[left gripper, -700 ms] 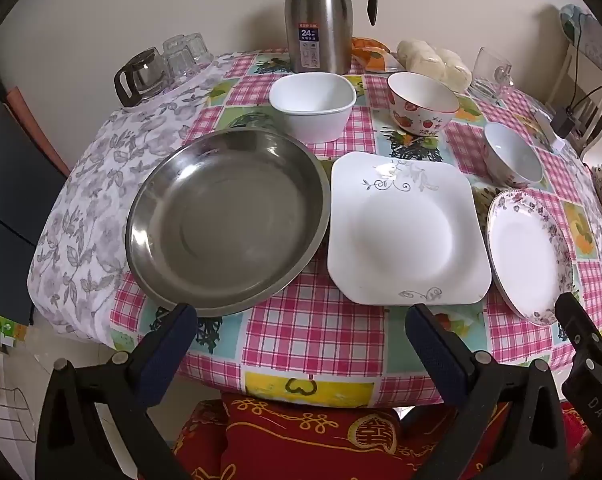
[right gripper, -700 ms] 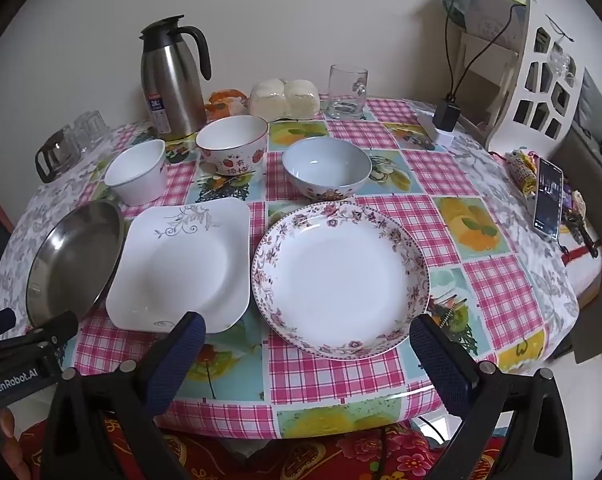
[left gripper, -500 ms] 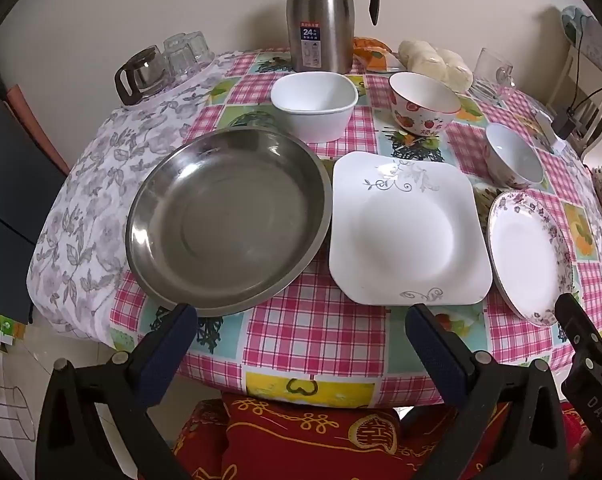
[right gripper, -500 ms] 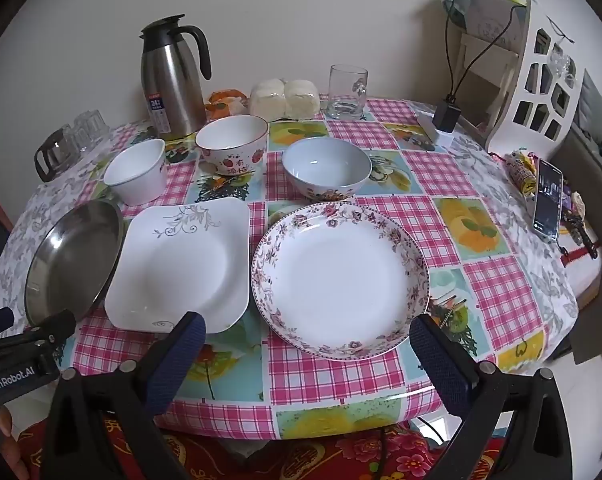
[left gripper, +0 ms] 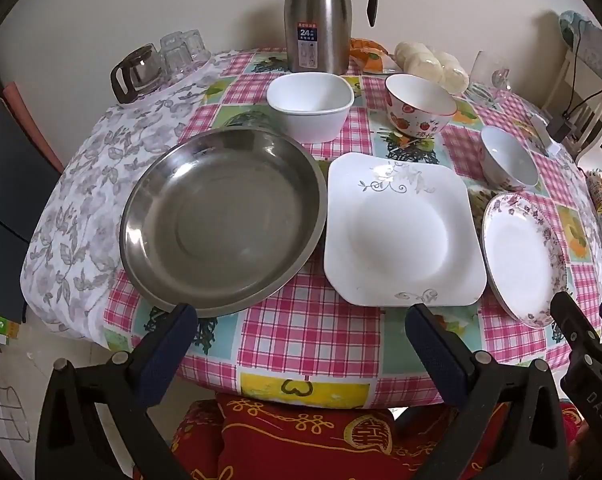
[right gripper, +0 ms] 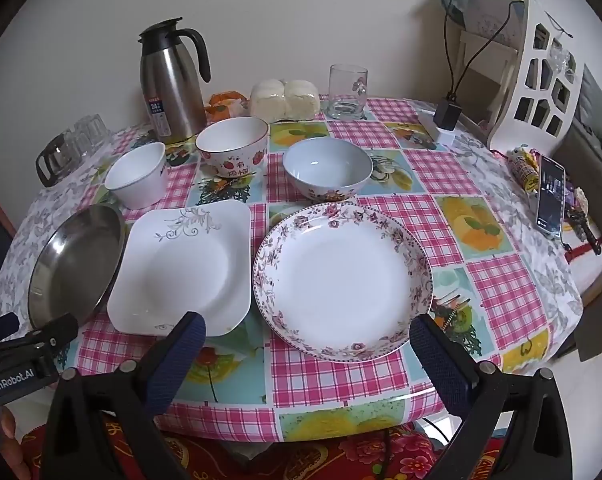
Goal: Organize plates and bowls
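The left gripper [left gripper: 301, 344] hangs just off the near edge of the round table [left gripper: 301, 356], its two blue-padded fingers spread wide with nothing between them; the right gripper [right gripper: 307, 344] hangs likewise off the near edge further right, fingers wide apart and holding nothing.

Three plates lie in a row along the near edge of the checked tablecloth: a stainless steel dish [left gripper: 221, 220] at the near-left, its rim reaching toward the table's edge; a square white plate [left gripper: 401, 236] with grey scrollwork just beside it in the middle, their rims close, though whether they touch is unclear; a round floral-rimmed plate [right gripper: 341, 280] at the near-right, just beside the square one.

Three bowls stand in a second row behind the plates, toward the middle of the table, all upright and apart from each other: a plain white squarish bowl [left gripper: 311, 104] behind the steel dish; a strawberry-patterned bowl [right gripper: 233, 146] behind the square plate; a pale blue-white bowl [right gripper: 327, 168] with a floral base directly behind the floral plate.

Along the far edge stand a steel thermos jug [right gripper: 173, 80], a bag of white buns [right gripper: 285, 98] and a glass mug [right gripper: 347, 92]; a glass pot [left gripper: 135, 74] with tumblers sits at the far-left edge; a phone [right gripper: 551, 196] lies near the right edge.
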Motion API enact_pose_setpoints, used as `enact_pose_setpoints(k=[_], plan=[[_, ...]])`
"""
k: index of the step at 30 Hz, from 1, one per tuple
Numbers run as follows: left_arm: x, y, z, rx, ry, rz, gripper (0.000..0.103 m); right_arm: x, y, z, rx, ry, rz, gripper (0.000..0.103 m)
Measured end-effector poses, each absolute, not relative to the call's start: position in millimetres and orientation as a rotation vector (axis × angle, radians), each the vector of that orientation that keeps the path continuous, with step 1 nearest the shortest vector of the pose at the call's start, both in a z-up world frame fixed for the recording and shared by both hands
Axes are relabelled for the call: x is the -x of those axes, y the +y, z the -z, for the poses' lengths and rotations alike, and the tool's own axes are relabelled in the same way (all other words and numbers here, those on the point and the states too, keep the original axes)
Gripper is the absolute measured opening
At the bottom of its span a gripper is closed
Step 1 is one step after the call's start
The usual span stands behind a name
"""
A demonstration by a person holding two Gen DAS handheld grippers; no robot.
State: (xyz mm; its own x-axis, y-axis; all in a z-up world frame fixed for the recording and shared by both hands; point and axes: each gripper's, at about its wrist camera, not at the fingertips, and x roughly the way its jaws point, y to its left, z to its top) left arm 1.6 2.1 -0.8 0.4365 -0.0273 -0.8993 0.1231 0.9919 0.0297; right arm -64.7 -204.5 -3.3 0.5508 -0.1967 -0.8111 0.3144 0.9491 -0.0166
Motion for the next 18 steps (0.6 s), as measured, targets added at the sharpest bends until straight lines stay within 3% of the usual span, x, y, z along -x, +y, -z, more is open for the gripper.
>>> enact_pose_setpoints(k=[18], plan=[[-3.0,0.1,0.6,-0.072,1.11,0.141,0.103,63.5,-204.2,-0.3,-0.154,0.914,0.276,0.103]])
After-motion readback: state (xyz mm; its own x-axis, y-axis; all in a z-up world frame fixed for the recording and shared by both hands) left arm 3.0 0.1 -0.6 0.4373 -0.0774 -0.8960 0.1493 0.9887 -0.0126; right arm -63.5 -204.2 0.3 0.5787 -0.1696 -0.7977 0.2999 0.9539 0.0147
